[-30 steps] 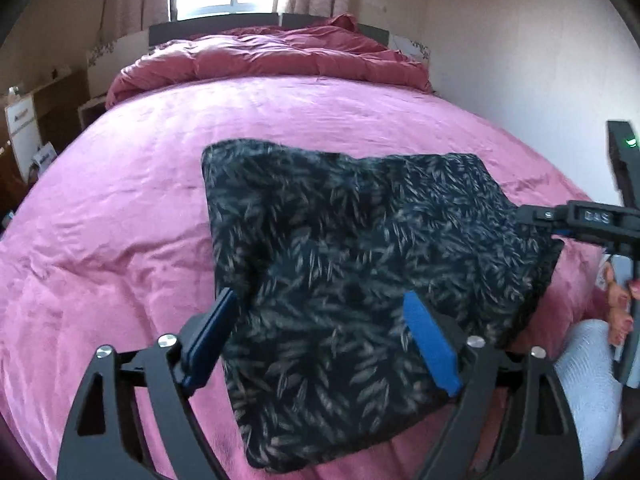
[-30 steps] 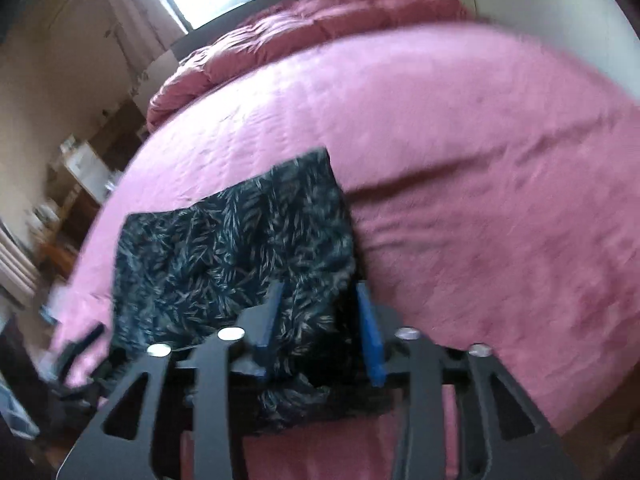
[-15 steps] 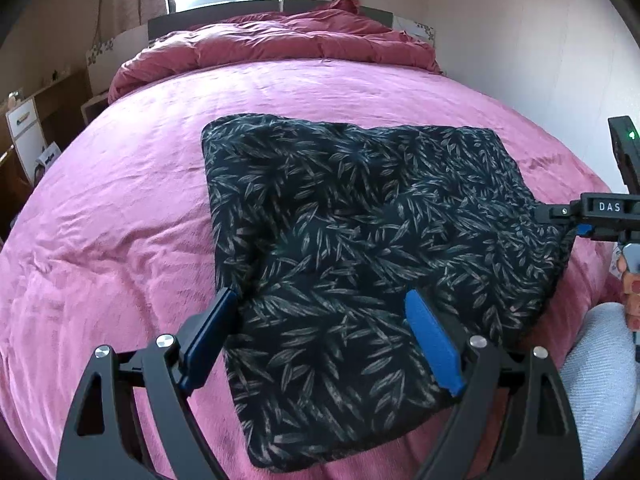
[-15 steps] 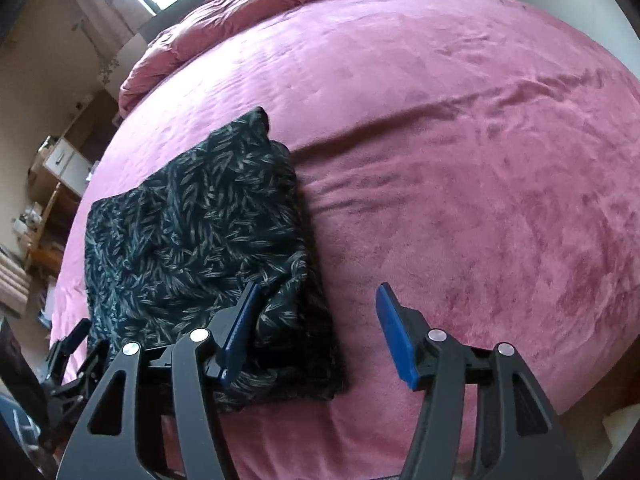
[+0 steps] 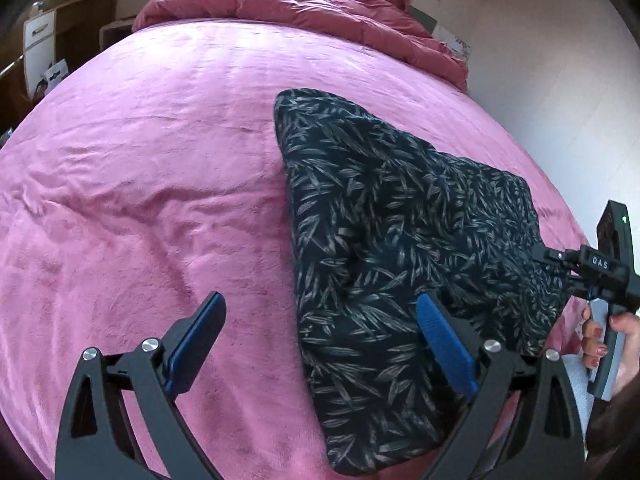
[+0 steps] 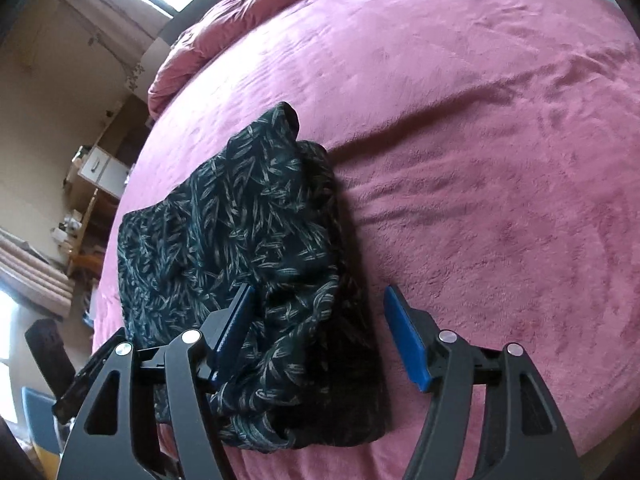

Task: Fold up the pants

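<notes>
- The dark leaf-print pants (image 5: 404, 264), soft thin fabric, lie folded into a thick rectangular bundle on the pink plush bedspread (image 5: 152, 184), near the bed's front edge and well clear of the bunched red duvet (image 5: 304, 12) at the headboard.
- The left gripper (image 5: 320, 340) has its blue-padded jaws spread wide and opening; one pad hovers over the bare bedspread, the other over the bundle's left edge, pinching nothing.
- The right gripper (image 6: 316, 332) is also opening, its jaws straddling the bundle's right edge without pressing on it; a person's hand (image 5: 612, 340) works its handle in the left wrist view.
- Judged from the layout, the fold looks nearly or wholly done, and both tools appear to be letting go.
- Risk: the layers at the near right corner look loose and rumpled, so a pad brushing them on the way out could drag the top layer and open the fold.
- Risk: the bundle sits close to the bed's front edge; a tug toward the person could slide it on the plush cloth and let a corner droop over.
</notes>
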The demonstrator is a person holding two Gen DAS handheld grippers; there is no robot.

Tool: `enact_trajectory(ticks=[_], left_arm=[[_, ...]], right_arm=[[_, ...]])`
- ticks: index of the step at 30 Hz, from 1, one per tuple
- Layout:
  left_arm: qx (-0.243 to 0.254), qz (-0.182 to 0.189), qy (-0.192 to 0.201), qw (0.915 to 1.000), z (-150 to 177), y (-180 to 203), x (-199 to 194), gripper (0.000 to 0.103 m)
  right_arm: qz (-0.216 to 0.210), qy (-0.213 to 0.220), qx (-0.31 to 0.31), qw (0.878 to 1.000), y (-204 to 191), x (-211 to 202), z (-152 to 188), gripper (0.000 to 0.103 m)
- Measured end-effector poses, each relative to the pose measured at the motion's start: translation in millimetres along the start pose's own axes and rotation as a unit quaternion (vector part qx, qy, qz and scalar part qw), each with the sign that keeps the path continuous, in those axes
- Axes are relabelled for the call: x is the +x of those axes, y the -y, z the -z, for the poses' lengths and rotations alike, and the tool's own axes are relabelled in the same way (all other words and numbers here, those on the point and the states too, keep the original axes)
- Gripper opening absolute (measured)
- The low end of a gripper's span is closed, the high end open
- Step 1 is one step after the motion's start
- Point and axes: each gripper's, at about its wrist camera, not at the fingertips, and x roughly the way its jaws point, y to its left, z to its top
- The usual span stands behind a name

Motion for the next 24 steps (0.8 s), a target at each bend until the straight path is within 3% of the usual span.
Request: enact_trajectory(ticks=[8,13,14,15,16,18,21,24], left_arm=[[0.023,0.026,-0.009,0.9993,3.9,15.5,5.0,0.096],[0.01,0.094,-0.046,0.9945,5.6,19.9,25.3,0.096],[0.007,0.104,-0.048,0.9934,5.9,20.4,29.6,0.091],[0.009,0.112,-0.047,0.9925,6.5,21.3,31.2,0.076],[0.015,0.114,-0.047,0.9922,4.8,23.8,31.5,0.07],[0.022,0.114,-0.044,0.9923,0.1,28.8,27.2,0.044],[0.062,0.097,-0.023,0.9931,-12.6,43.5,11.0,0.033],[0.084,0.092,-0.003,0.9922,-23.8,49.6,-2.6,0.031]], right_arm=[[-0.001,-0.007,0.005,1.0,4.7,1.1,2.4,0.067],[-0.022,-0.024,0.015,0.999,9.5,10.5,-4.3,0.066],[-0.029,-0.027,0.02,0.999,11.4,13.7,-5.9,0.054],[-0.044,-0.034,0.016,0.998,10.3,17.4,-7.2,0.046],[-0.048,-0.036,0.008,0.998,7.0,19.2,-7.7,0.042],[-0.039,-0.029,-0.012,0.999,1.1,15.7,-9.8,0.034],[-0.039,0.007,-0.041,0.998,-15.1,0.0,-9.9,0.029],[-0.057,0.038,-0.057,0.996,-30.6,-13.9,-17.1,0.027]])
